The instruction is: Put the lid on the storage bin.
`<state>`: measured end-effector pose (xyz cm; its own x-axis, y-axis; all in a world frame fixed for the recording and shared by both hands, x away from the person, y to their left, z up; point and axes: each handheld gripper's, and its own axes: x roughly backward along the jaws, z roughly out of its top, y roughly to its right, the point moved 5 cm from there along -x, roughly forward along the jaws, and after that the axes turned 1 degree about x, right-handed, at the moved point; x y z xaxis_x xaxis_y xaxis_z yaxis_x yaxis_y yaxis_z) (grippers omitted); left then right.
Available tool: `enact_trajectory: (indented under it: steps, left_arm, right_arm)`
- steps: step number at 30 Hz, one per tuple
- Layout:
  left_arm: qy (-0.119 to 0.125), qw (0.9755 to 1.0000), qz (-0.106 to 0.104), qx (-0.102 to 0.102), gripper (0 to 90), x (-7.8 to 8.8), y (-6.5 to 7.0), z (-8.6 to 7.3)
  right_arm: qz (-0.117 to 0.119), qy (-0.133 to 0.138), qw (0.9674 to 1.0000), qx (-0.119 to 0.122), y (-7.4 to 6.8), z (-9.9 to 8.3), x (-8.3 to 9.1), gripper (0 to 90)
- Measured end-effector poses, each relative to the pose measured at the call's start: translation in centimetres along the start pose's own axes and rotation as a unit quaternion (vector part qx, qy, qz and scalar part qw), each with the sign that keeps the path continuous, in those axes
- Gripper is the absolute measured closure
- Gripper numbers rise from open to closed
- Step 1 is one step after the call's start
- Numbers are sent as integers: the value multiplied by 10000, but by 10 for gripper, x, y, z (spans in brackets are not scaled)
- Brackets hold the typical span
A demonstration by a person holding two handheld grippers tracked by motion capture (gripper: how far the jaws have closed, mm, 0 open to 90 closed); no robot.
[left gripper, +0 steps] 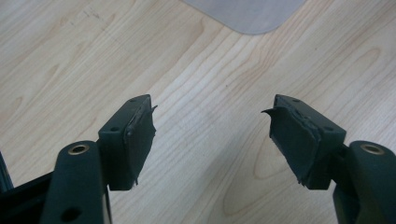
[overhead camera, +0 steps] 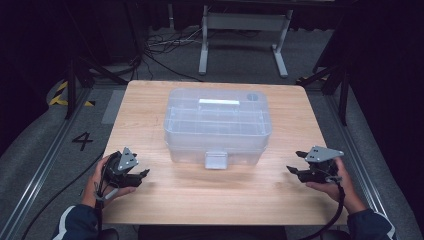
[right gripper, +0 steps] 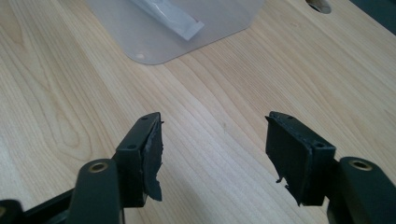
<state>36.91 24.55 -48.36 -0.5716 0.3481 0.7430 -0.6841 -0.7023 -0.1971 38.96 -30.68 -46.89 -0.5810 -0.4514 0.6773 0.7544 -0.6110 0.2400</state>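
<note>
1. Two grippers, left gripper [overhead camera: 142,173] and right gripper [overhead camera: 295,165], stand released, grasping nothing.
2. Clear lidded plastic storage box [overhead camera: 218,125] sits mid-table, between both.
3. Approach its front latch [overhead camera: 216,160] squarely.

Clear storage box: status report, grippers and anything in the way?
Left gripper open, empty, low over table. Right gripper open, empty. Clear storage box mid-table, lid on, untouched, between both. Nothing in the way.

Both black grippers, left gripper [overhead camera: 134,176] and right gripper [overhead camera: 298,165], carry grey three-cornered plates, frayed dark pads [left gripper: 142,135], brass-ringed holes; navy sleeves [overhead camera: 75,223] with white stripes.
</note>
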Motion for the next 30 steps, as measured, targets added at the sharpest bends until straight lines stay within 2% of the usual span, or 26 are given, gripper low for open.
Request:
enact_trajectory:
  steps: [5,12,15,18,21,23,28,30]
  left_arm:
    - [-38,10000,20,17,258,0,-3,-10]
    - [-82,9998,2,193,220,1,-8,-27]
    - [-68,9994,-6,329,212,0,-10,-34]
    - [-59,9992,-33,392,205,0,-12,-39]
    - [-18,9989,-71,455,200,-1,-12,-45]
    - [34,9984,-160,547,197,-1,-12,-48]
    - [46,9976,-220,654,193,-2,-13,-53]
    - [49,9972,-235,711,192,-3,-14,-55]
  right_arm:
    - [-72,-13,9999,-78,2,-8,2,341]
    - [-113,-82,9996,-263,4,-26,1,315]
    - [-194,-96,9988,-443,7,-38,0,307]
    - [-205,-85,9982,-556,8,-46,-1,307]
    - [-213,-93,9967,-781,10,-57,0,306]
    - [-208,-100,9963,-830,10,-59,0,302]
    - [-210,-125,9933,-1127,10,-75,-1,294]
    - [-159,-54,9920,-1252,10,-78,1,291]
